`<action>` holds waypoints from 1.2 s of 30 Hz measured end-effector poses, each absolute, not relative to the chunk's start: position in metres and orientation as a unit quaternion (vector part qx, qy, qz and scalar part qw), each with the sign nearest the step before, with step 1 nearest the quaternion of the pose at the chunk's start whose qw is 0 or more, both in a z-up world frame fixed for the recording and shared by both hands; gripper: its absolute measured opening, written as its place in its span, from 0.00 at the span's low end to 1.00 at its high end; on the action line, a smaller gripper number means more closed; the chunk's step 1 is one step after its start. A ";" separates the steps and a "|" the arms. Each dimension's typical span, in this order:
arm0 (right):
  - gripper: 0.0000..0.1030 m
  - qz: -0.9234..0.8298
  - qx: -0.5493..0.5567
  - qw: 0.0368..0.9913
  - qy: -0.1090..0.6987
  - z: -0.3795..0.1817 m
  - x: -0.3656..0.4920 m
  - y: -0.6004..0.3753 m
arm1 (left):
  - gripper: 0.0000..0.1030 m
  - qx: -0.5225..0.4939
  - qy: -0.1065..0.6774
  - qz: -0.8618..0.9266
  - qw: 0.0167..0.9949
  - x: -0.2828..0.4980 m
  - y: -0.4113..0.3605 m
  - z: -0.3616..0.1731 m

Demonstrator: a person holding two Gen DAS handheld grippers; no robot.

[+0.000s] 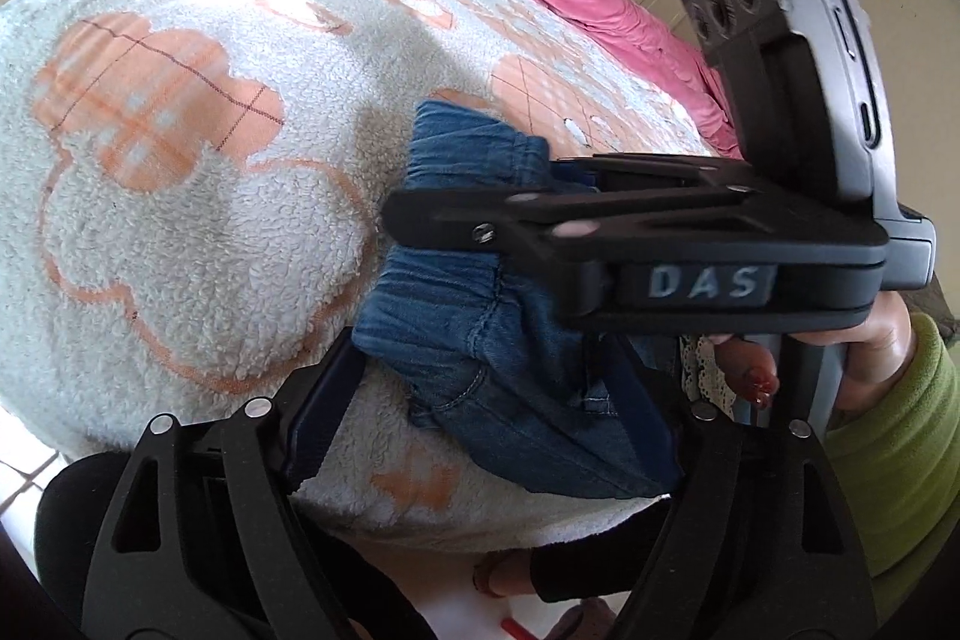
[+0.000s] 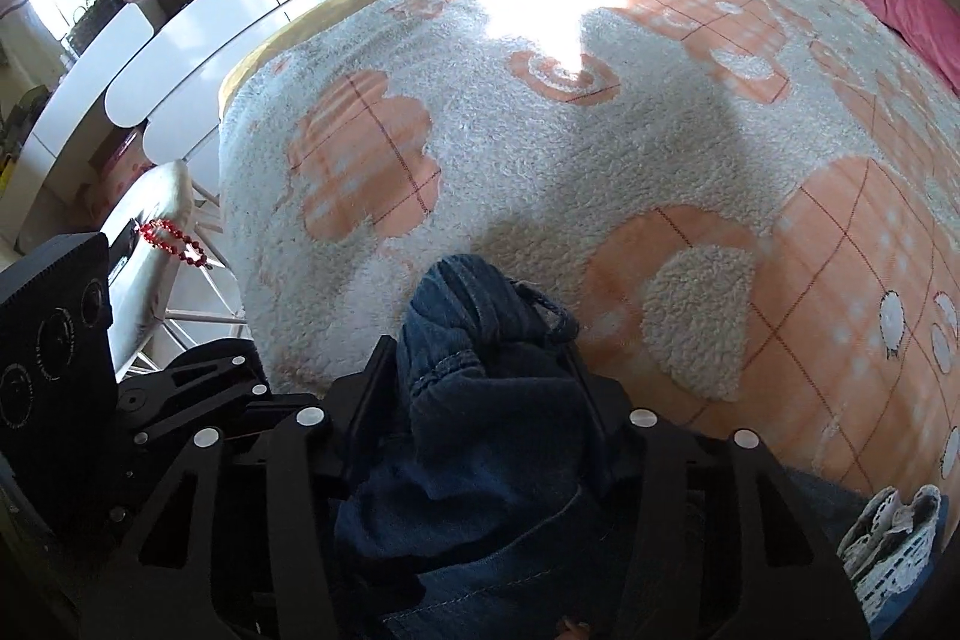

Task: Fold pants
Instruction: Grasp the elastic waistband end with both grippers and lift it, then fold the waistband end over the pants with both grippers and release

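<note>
Near the fleecy blanket's (image 2: pixel 540 172) front edge, broad bare bed beyond, we see our right gripper (image 2: pixel 480 388) clamped on the bunched denim pants (image 2: pixel 480 430) while our left gripper (image 1: pixel 480 400) gapes wide around them.

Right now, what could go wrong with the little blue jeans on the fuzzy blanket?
The right hand-held gripper bites a thick bunch of the jeans, so lifting might drag several layers and spoil the fold. The left hand-held gripper stands open around the jeans near the waistband without pinching them, so that side may sag. The two grippers sit very close and could bump. The jeans lie near the edge of the blanket and could slide off.
</note>
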State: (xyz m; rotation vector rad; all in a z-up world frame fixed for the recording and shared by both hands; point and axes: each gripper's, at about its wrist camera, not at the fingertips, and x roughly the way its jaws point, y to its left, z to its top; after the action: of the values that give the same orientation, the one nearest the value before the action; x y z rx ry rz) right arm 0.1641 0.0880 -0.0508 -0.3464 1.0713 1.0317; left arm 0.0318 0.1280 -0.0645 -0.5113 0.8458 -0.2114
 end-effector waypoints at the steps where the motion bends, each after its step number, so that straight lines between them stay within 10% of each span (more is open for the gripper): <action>1: 0.46 0.470 -0.147 0.723 0.485 -0.048 0.166 0.084 | 0.78 -0.245 0.405 -0.104 0.875 0.032 0.127 -0.065; 36: 0.37 0.459 0.038 0.777 0.429 0.007 0.174 -0.105 | 0.77 -0.255 0.392 -0.215 0.858 0.041 0.023 -0.023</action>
State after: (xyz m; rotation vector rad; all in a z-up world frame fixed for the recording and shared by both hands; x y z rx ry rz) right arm 0.1745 -0.1049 0.0073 0.0812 0.9275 0.9940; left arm 0.0410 0.0229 -0.0231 -0.5349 0.8229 -0.4517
